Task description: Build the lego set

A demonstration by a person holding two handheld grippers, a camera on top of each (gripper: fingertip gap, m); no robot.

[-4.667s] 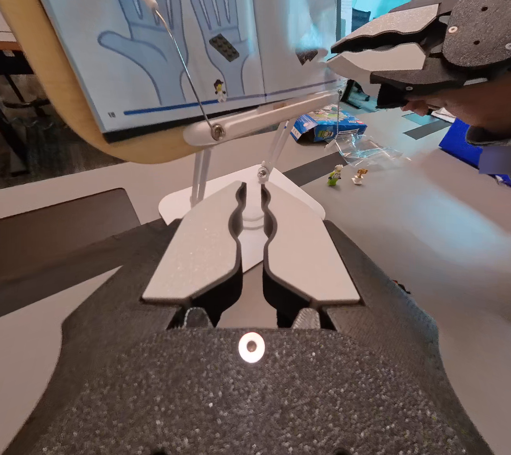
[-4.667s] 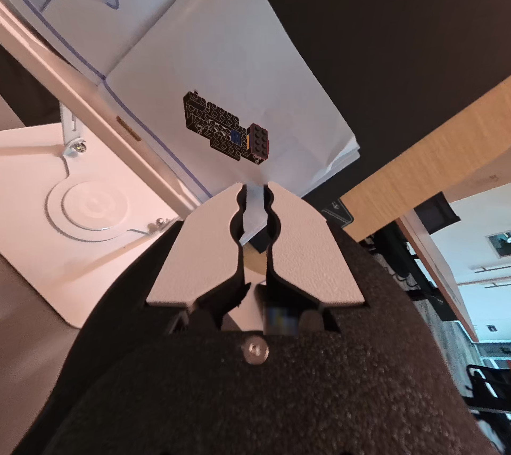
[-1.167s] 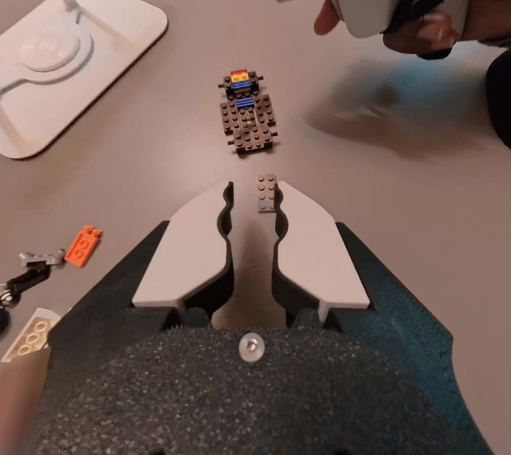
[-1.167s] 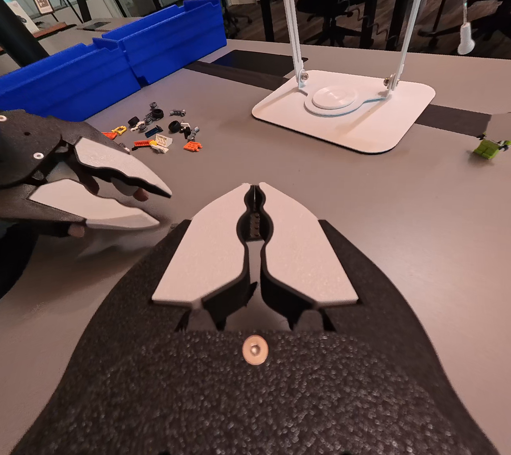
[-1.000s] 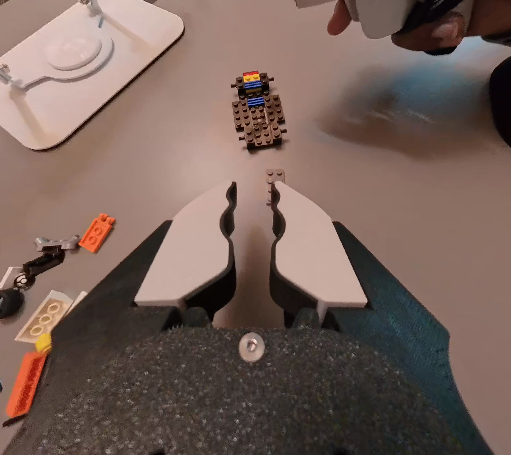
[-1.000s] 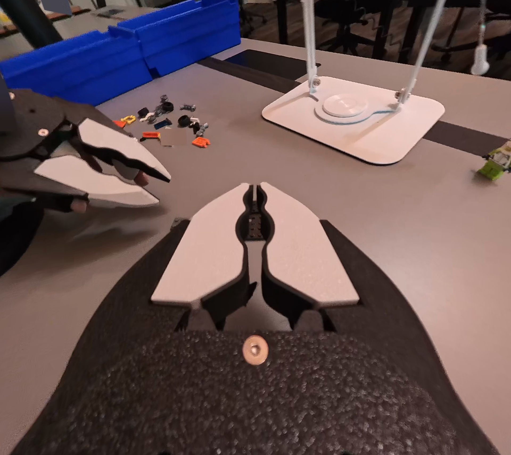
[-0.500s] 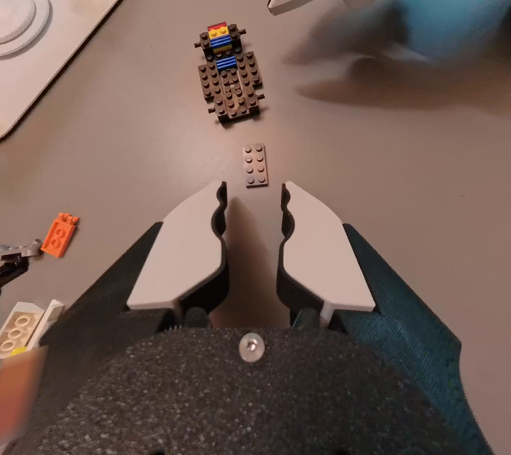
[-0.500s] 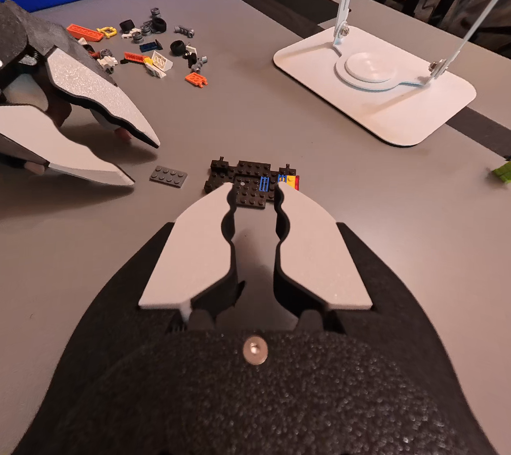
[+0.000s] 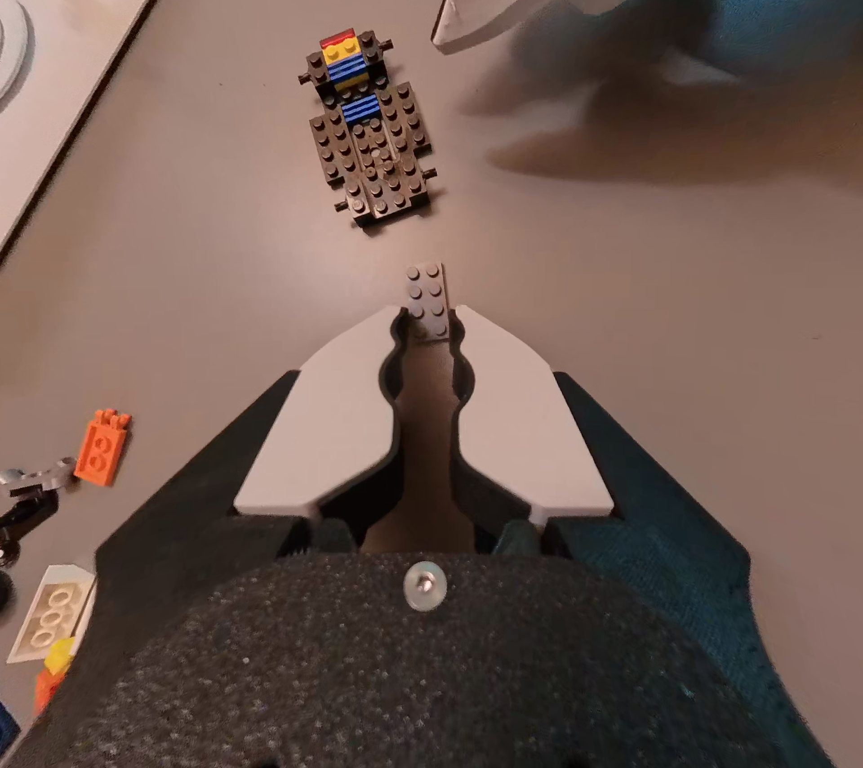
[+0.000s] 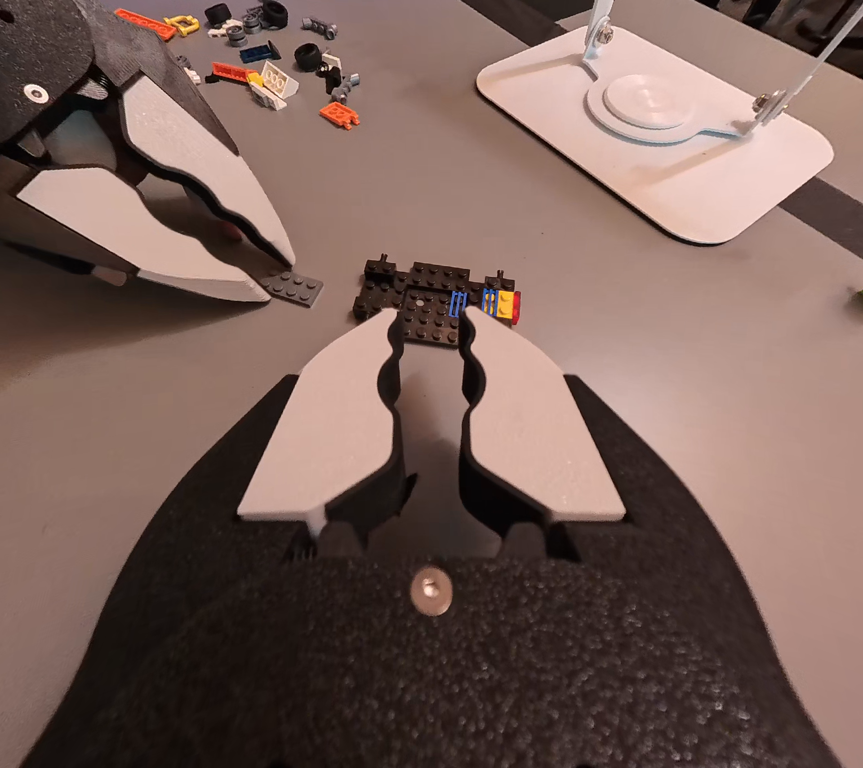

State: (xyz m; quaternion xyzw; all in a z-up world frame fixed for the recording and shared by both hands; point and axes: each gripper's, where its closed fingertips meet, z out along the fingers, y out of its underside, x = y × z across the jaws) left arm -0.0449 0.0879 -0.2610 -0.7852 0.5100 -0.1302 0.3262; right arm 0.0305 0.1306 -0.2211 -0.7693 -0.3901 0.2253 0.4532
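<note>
left claw [image 9: 428,316] at the grey plate [image 9: 428,302]
fingers straddle its near end, maybe touching; right claw [image 10: 429,318] spread over the black chassis [image 10: 434,302] on the bench [image 10: 607,348].

I can read no writing, number, brand or sign anywhere in front of my claws. The grey worktop [image 10: 607,325] is plain, the white stand base [image 10: 677,147] near its far right edge bears no mark, and the studs of the black lego chassis [image 9: 369,138] are too small to make anything out.
</note>
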